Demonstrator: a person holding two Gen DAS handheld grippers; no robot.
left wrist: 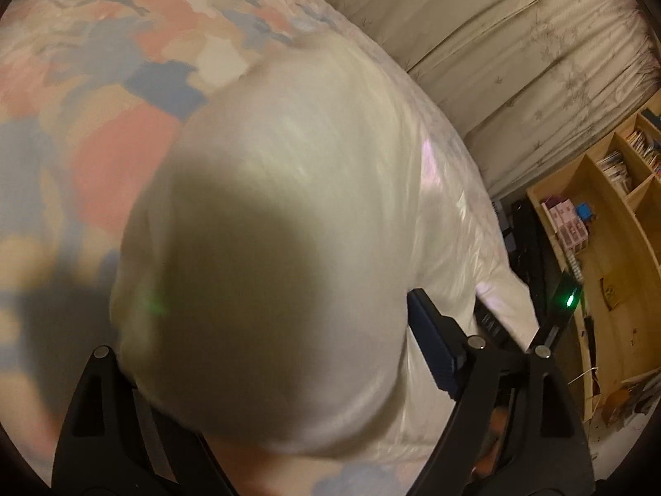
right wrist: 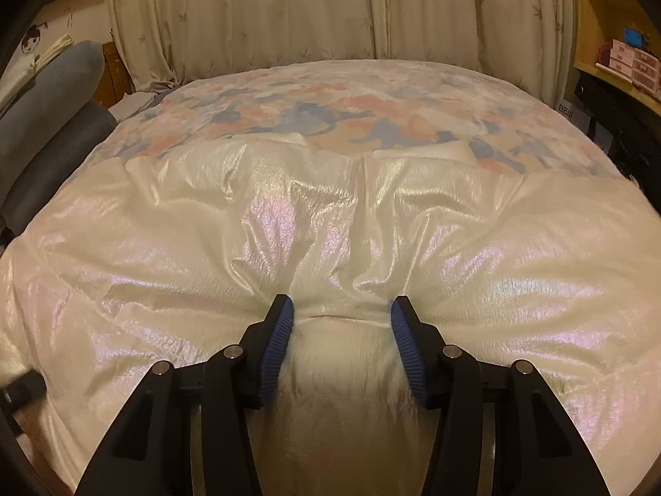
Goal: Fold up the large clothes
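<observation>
A large, shiny white puffy jacket [right wrist: 173,223] lies spread over the near half of the bed. In the right wrist view my right gripper [right wrist: 343,318] has both blue pads [right wrist: 277,343] pressed into a raised fold of the jacket, and wrinkles run out from the pinch. The left wrist view is blurred. There a thick bulge of the same jacket [left wrist: 289,190] fills the gap of my left gripper [left wrist: 268,301]. Its jaws stand wide apart. One blue pad [left wrist: 429,351] shows beside the cloth, and the other finger's tip is hidden behind it.
A quilt [right wrist: 330,107] patterned in pink, blue and cream covers the bed beyond the jacket. Cream curtains [right wrist: 314,8] hang behind it. Wooden shelves [left wrist: 607,215] with boxes stand at the right, a grey chair [right wrist: 49,124] at the left. A black device with a green light [left wrist: 569,300] is near the bed's edge.
</observation>
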